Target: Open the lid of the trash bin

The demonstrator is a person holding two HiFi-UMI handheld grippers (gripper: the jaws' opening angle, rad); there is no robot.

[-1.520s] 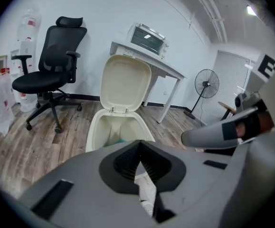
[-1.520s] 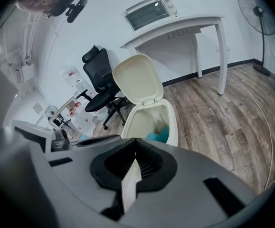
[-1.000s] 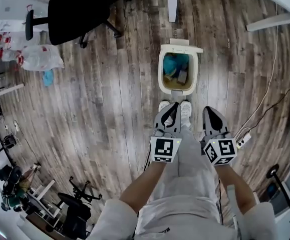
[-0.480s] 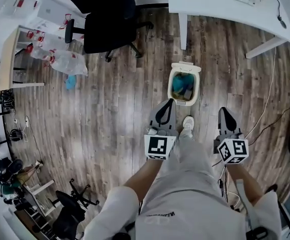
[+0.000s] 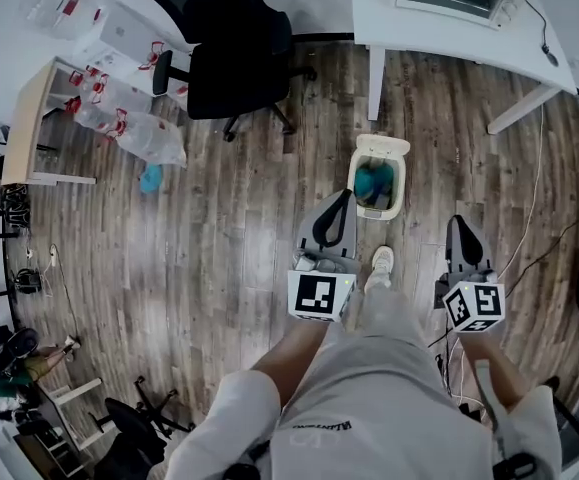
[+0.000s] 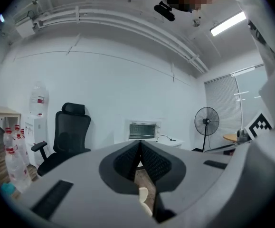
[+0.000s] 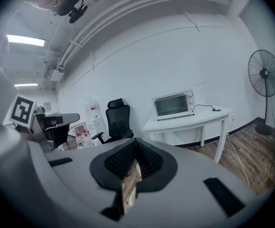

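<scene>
Floorboards [image 5: 219, 258] widen as the trash bin [image 5: 404, 183], lid [image 5: 382, 145] up, recedes ahead of my left tool [image 5: 341, 200] and right tool [image 5: 463, 226], both closed empty: job looks done.

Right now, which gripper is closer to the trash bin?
Left. The left gripper hangs just left of the trash bin; the right gripper is farther off, to its right.
</scene>
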